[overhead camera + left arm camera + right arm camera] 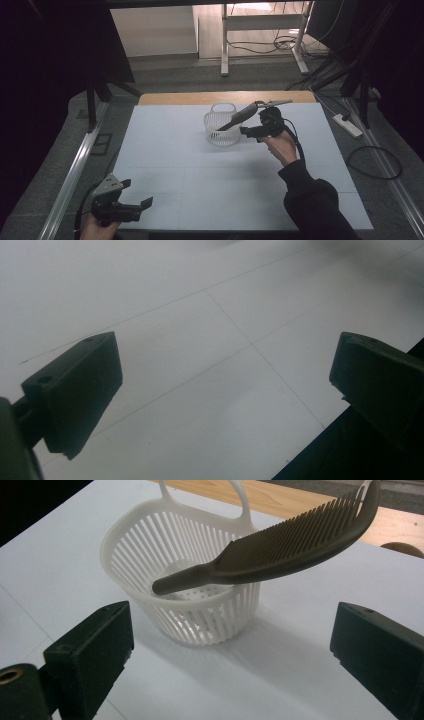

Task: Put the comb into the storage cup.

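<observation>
Resting in the white slotted basket (222, 129), the dark comb (241, 116) leans with its handle end down inside and its toothed end rising over the rim toward the far right corner of the desk (165, 150). I see the basket standing upright on the white sheet near the middle of the far edge, its loop handle on the side away from me.

In the right gripper view the comb (280, 547) crosses the basket (150, 550) rim on a slant, teeth upward; the handle tip sits low within the slotted wall, above the perforated floor.

My right gripper (247, 131) hangs just beside the basket on its right, held in a hand (281, 147) whose dark sleeve comes in from the near edge. Its fingers (90, 655) are spread wide and released, grasping nothing; both basket and comb lie beyond them, apart from the pads.

My left gripper (136, 194) lies at the near left corner of the desk, well apart from the basket, with its grey three-cornered plate on top. In the left gripper view its fingers (80, 385) are likewise spread and released, with bare white sheet and its thin seam lines between them, and the near edge of the desk beside the right-hand finger.
</observation>
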Demonstrator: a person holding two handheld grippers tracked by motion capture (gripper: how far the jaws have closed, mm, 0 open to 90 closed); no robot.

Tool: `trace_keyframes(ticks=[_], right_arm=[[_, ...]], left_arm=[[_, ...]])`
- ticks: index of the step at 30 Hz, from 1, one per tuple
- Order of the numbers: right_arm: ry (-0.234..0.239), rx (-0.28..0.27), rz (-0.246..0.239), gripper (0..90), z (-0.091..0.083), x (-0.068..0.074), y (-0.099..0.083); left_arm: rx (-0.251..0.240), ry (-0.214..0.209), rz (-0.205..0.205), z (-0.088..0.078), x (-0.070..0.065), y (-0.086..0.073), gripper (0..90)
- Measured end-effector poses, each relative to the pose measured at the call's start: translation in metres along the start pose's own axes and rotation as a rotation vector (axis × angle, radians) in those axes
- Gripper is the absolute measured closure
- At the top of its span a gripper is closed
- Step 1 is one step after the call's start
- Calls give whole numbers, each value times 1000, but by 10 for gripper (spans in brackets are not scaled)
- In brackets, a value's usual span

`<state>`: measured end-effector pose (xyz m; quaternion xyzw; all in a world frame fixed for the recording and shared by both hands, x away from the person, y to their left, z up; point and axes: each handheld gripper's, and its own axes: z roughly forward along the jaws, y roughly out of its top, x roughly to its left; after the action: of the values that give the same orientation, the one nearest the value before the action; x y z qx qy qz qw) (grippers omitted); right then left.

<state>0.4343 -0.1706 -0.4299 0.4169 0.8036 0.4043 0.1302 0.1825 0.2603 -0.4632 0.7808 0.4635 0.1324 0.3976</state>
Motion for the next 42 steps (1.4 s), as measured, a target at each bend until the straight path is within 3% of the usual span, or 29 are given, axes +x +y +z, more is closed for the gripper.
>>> trace_keyframes(ticks=[12, 31, 42], right_arm=[[4, -34, -25, 27, -15, 3, -5], [35, -15, -64, 0, -26, 13, -21], [18, 5, -105, 0, -30, 17, -30]], left_arm=[[-3, -2, -1, 0, 0, 0, 12], [-6, -7, 3, -1, 0, 0, 12], [-10, -7, 5, -1, 0, -1, 11]])
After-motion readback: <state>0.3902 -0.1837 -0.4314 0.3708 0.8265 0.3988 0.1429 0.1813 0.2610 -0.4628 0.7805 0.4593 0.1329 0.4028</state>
